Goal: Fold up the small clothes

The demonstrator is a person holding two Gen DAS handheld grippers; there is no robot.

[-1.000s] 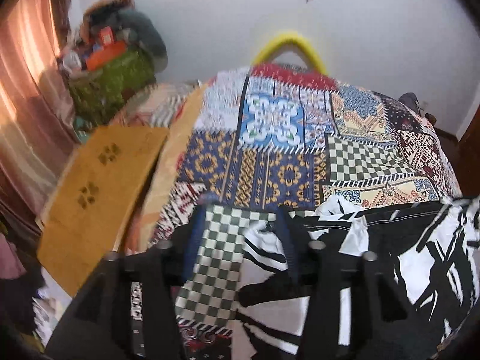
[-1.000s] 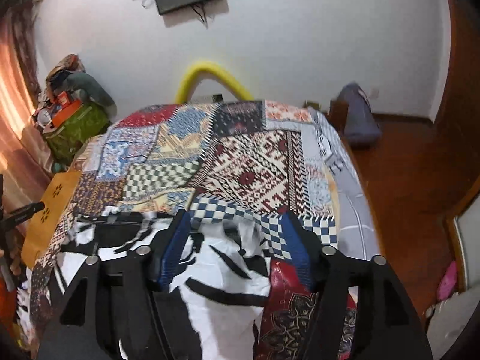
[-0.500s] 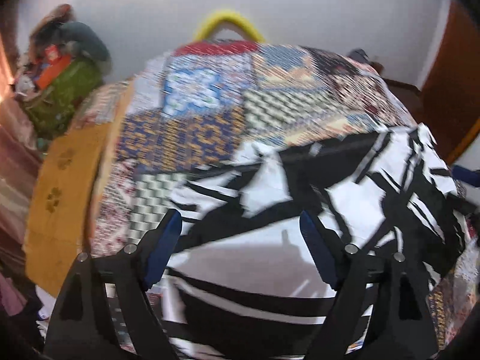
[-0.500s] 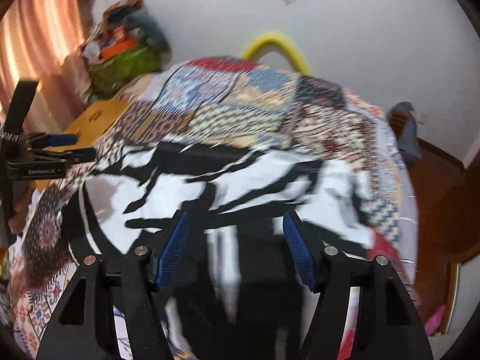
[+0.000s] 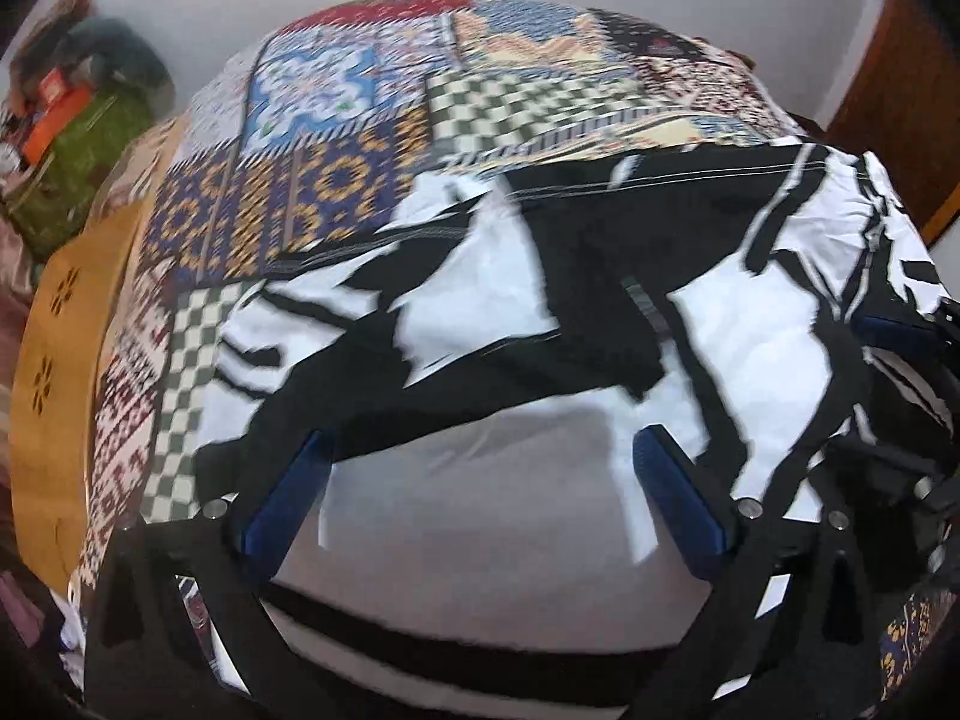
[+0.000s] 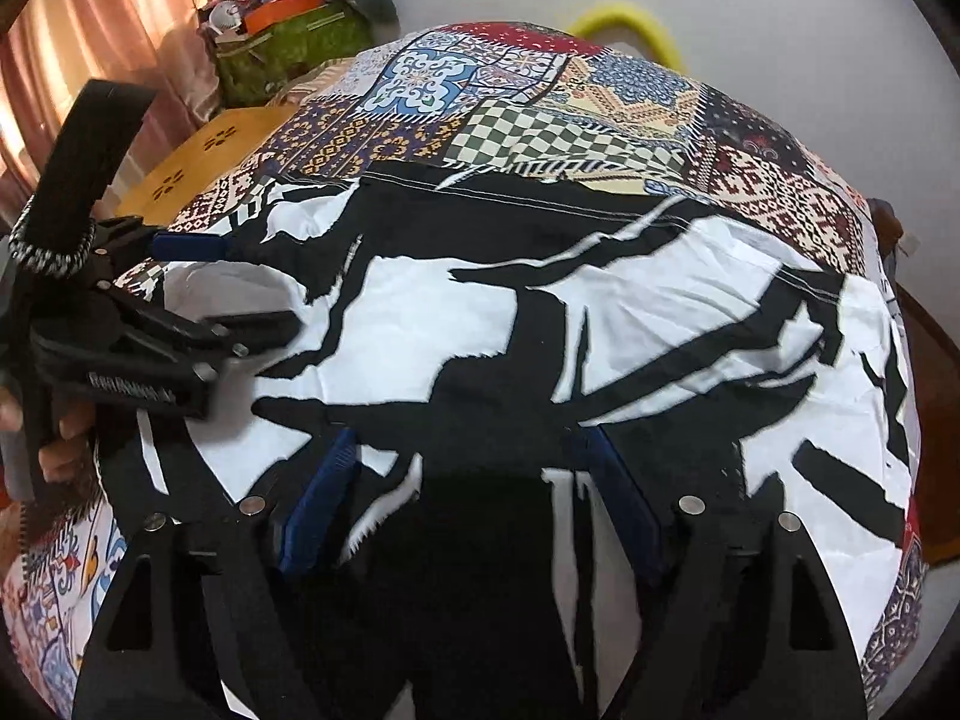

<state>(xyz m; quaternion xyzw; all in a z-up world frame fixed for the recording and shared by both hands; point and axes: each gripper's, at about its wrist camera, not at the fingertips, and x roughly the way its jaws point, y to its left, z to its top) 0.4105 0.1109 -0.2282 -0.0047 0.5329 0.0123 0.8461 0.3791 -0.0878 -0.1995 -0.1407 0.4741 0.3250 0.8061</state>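
Left gripper (image 5: 480, 480): blue-padded fingers spread wide, nothing between them, hovering over the black-and-white garment (image 5: 510, 312) at bottom centre of frame. Right gripper (image 6: 474, 492): likewise spread, empty, low centre over the same cloth. Garment lies flat across the patchwork bedspread (image 6: 540, 108), filling mid-frame; contact with the cloth probably none, though blur prevents confirmation. Farther back, upper frame: yellow hoop (image 6: 624, 18) against the wall.
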